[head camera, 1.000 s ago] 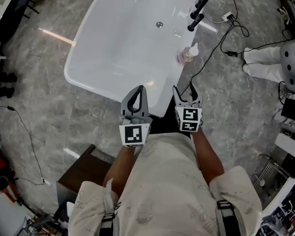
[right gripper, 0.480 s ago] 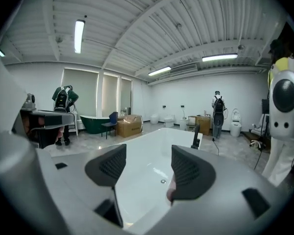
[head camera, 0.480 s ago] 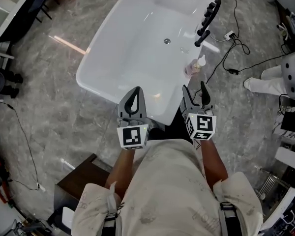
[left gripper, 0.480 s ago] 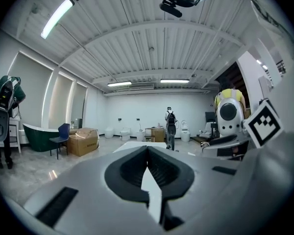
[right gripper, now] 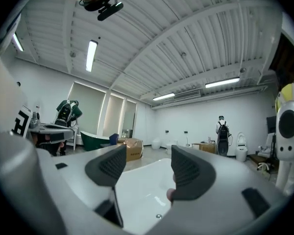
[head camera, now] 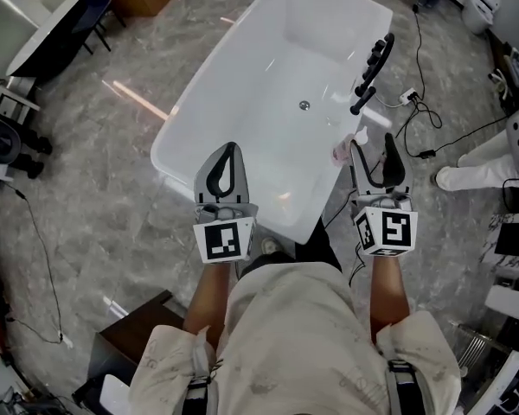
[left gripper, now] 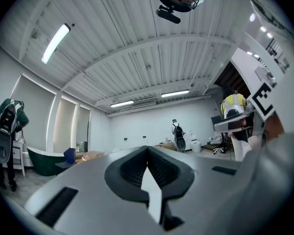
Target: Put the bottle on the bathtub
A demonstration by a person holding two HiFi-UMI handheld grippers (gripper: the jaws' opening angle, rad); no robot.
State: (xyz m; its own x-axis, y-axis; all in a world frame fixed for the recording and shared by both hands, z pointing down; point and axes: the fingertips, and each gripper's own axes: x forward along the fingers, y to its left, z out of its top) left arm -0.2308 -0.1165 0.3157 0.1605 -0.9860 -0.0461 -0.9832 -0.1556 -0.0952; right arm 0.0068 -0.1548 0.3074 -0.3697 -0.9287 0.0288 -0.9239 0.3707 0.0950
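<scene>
We're holding the left gripper [head camera: 229, 150] over the near end of the white bathtub [head camera: 183, 132], its jaws pressed tight together with nothing between them. Moving right, the bottle [head camera: 342, 152], pinkish with a white pump, is standing upright on the tub's right rim, just this side of the black faucet [head camera: 372, 67]. Next to it we're hovering the right gripper [head camera: 371, 142], jaws spread wide and gripping nothing, with the bottle just off to their left. Farther right, black cables [head camera: 426, 152] are trailing across the grey marble floor [head camera: 112, 197].
</scene>
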